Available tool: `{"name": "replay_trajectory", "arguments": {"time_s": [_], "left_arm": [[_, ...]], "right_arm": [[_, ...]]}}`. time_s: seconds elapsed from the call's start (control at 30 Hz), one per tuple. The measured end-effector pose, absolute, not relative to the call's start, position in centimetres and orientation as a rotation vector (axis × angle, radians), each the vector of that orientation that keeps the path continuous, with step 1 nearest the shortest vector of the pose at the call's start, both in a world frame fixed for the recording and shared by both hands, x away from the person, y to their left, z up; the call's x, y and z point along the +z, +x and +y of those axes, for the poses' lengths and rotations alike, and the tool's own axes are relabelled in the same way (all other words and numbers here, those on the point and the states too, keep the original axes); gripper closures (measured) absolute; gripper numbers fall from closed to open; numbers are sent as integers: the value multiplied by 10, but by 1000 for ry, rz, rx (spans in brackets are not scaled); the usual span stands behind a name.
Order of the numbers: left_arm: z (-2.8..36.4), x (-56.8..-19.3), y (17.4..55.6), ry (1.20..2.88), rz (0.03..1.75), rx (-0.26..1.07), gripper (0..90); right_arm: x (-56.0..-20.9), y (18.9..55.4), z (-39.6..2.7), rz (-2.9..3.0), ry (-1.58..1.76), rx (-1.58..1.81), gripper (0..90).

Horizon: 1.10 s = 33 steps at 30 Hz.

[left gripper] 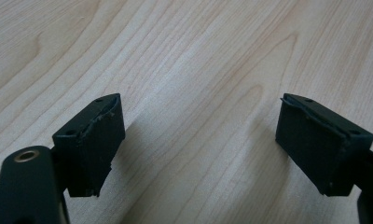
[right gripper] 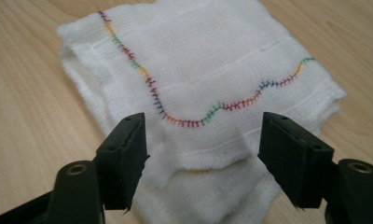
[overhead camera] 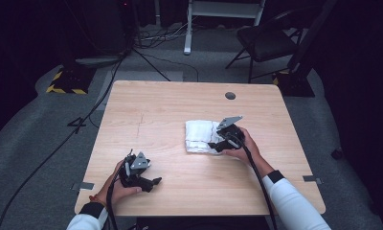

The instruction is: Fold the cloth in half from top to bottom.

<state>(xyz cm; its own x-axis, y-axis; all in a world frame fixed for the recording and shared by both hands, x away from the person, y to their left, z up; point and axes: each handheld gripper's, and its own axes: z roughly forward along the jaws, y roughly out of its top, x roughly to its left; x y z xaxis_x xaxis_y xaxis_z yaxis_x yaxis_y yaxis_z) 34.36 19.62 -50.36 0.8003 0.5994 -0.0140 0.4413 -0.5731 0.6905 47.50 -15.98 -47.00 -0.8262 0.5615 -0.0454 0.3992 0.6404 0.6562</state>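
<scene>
From the high view, your folded white cloth [overhead camera: 199, 136] lies flat on the table [overhead camera: 170, 105], a little toward the right edge from the middle and well clear of every corner. Your right gripper [overhead camera: 217, 145] rests at the cloth's right side, its grey plate tilted above it, with your right hand [overhead camera: 244, 146] behind it on the side of the right edge. Your left gripper [overhead camera: 153, 182] sits on bare wood near the near edge, toward the near left corner, held by your left hand [overhead camera: 115, 187] and well apart from the cloth. A dark round hole [overhead camera: 230, 96] marks the table near the far edge. In the left gripper view, your left gripper [left gripper: 198, 149] has its jaws spread wide over plain wood grain [left gripper: 189, 60] with nothing between them. In the right gripper view, your right gripper [right gripper: 201, 158] has its jaws spread too, one to either side of the near edge of the cloth [right gripper: 198, 60]; the pads do not press on the fabric. The cloth lies folded in several layers, with a wavy line of multicoloured stitching [right gripper: 198, 121] across its top layer, and table wood shows along both sides of it.
</scene>
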Motion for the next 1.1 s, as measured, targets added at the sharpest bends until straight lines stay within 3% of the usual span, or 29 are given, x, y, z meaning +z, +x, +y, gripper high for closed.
{"name": "replay_trajectory", "arguments": {"time_s": [0.53, 1.1], "left_arm": [[196, -504, 343, 2271, 776, 293, 159], [196, -504, 342, 2271, 779, 293, 159]], "right_arm": [[-443, 439, -203, 2673, 705, 883, 320], [-450, 399, -239, 2644, 679, 797, 313]]}}
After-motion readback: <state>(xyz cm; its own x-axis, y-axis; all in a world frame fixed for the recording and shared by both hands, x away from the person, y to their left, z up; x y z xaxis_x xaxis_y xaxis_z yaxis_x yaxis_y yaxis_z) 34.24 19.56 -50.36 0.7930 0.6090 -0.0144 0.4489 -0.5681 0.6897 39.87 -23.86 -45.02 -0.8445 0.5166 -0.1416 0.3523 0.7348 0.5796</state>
